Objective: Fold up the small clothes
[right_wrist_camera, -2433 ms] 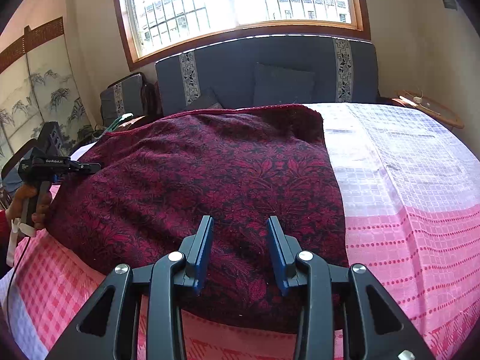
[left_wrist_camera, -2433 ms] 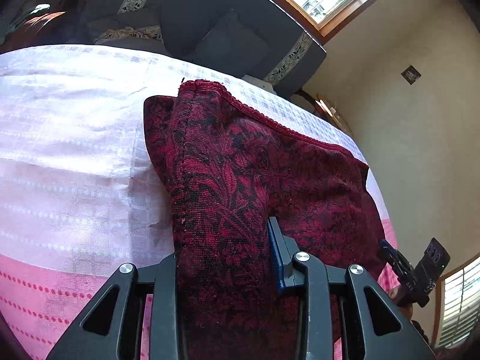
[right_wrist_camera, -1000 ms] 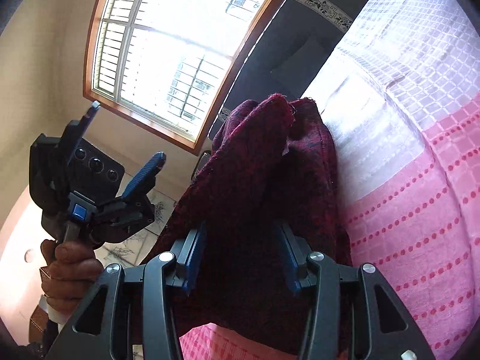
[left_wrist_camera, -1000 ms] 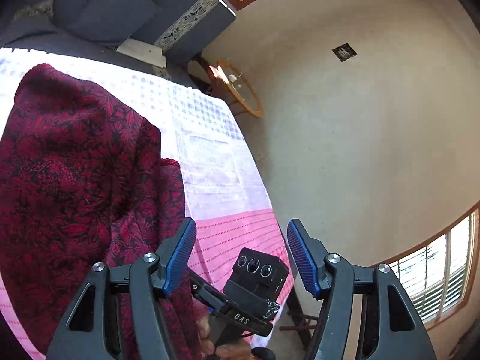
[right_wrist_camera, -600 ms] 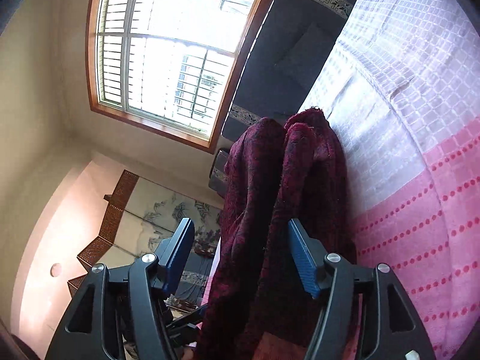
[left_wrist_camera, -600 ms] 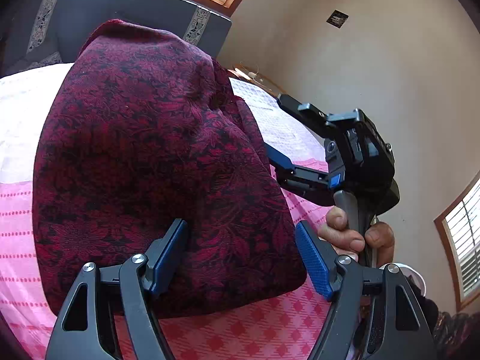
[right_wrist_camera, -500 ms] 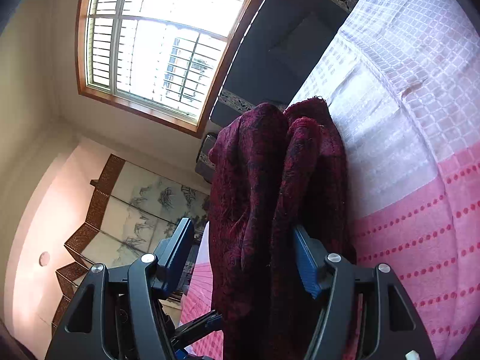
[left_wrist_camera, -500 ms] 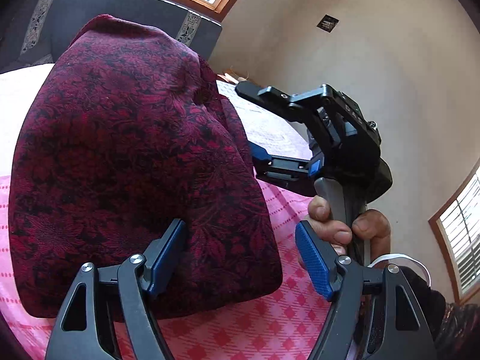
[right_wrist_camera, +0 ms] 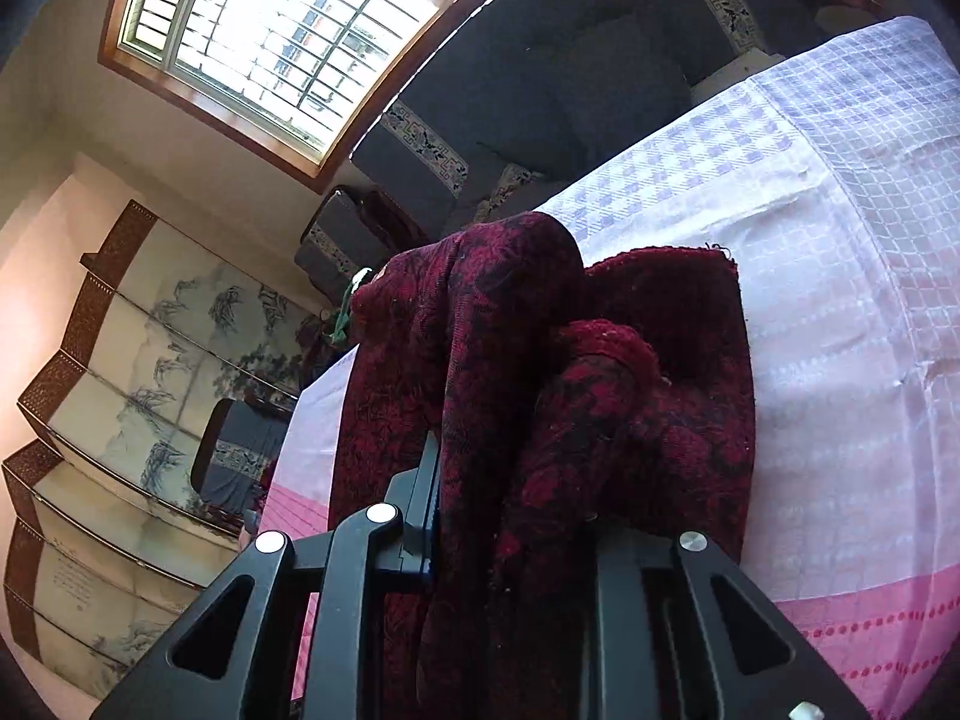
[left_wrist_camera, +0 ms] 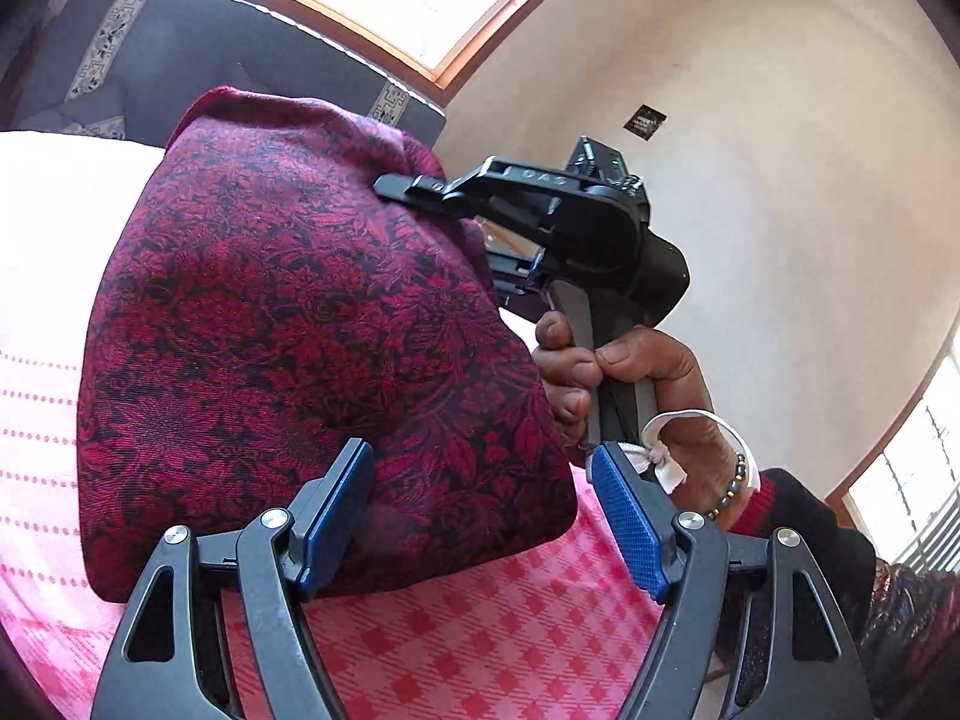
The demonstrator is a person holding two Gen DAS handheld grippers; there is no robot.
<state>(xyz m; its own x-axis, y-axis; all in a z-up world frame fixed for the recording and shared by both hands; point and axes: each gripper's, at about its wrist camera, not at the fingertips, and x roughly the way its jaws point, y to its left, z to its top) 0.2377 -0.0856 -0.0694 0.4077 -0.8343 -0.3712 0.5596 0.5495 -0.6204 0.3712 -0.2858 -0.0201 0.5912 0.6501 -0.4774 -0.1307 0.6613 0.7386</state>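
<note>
A dark red patterned garment stood bunched and doubled over on the table, which was covered by a pink-and-white checked cloth, as a folding job reached a handover. The left gripper, which a couple of seconds before had been pinching a gathered strip of the fabric, hung with its blue pads wide apart just short of the garment's near edge, holding nothing. The right gripper, earlier open over the flat cloth, had closed on the garment, with thick folds rising between its fingers; seen from the left, its upper finger lay across the top of the bundle while the person's right hand squeezed the handle. In half a second the garment had changed from a loose drape between spread fingers into a clamped fold. That suggested the fold was being carried by the right side alone, leaving the left free to take a fresh edge or press the stack flat. A dark blue sofa and a sunlit window stood behind.
</note>
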